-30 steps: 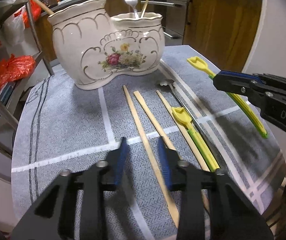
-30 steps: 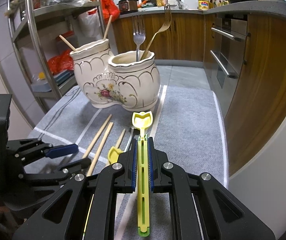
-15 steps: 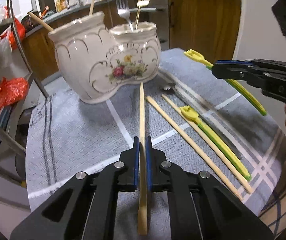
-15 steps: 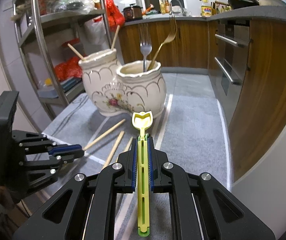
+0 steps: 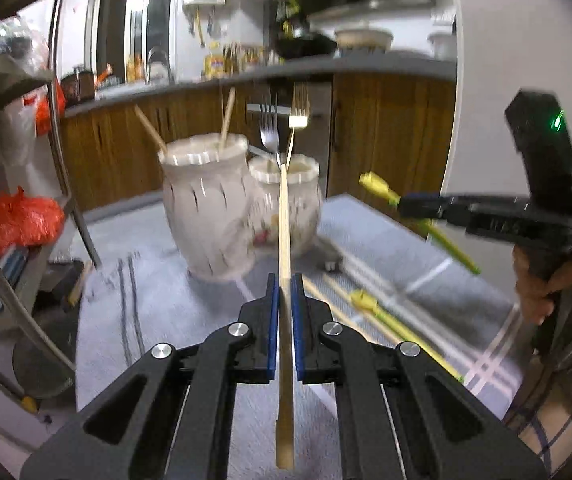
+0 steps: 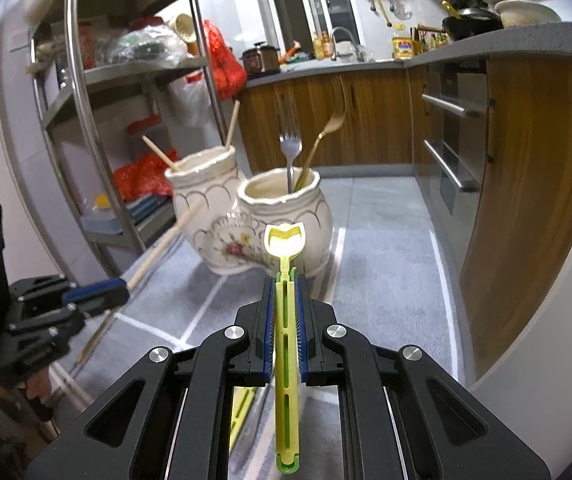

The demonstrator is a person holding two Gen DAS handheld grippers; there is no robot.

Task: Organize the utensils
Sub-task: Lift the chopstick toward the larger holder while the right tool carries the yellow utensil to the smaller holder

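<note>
My left gripper (image 5: 284, 284) is shut on a wooden chopstick (image 5: 284, 240), held above the table and pointing at the white floral two-pot ceramic holder (image 5: 214, 216). My right gripper (image 6: 284, 284) is shut on a yellow-green plastic utensil (image 6: 286, 320), its head in front of the holder (image 6: 270, 216). The taller pot holds two chopsticks (image 6: 158, 152); the shorter pot holds a silver fork (image 6: 289, 148) and a gold fork (image 6: 325, 136). The left gripper with its chopstick shows in the right wrist view (image 6: 118, 286). The right gripper shows in the left wrist view (image 5: 405, 202).
On the grey cloth-covered table (image 5: 158, 304) lie another yellow-green utensil (image 5: 389, 320), more chopsticks (image 5: 325, 292) and a metal utensil (image 5: 333, 260). A metal shelf rack (image 6: 98, 80) stands left. Wooden cabinets and an oven (image 6: 449, 140) are behind and right.
My left gripper closed on a chopstick from the table and lifted it toward the holder. My right gripper rose slightly with the yellow-green utensil.
</note>
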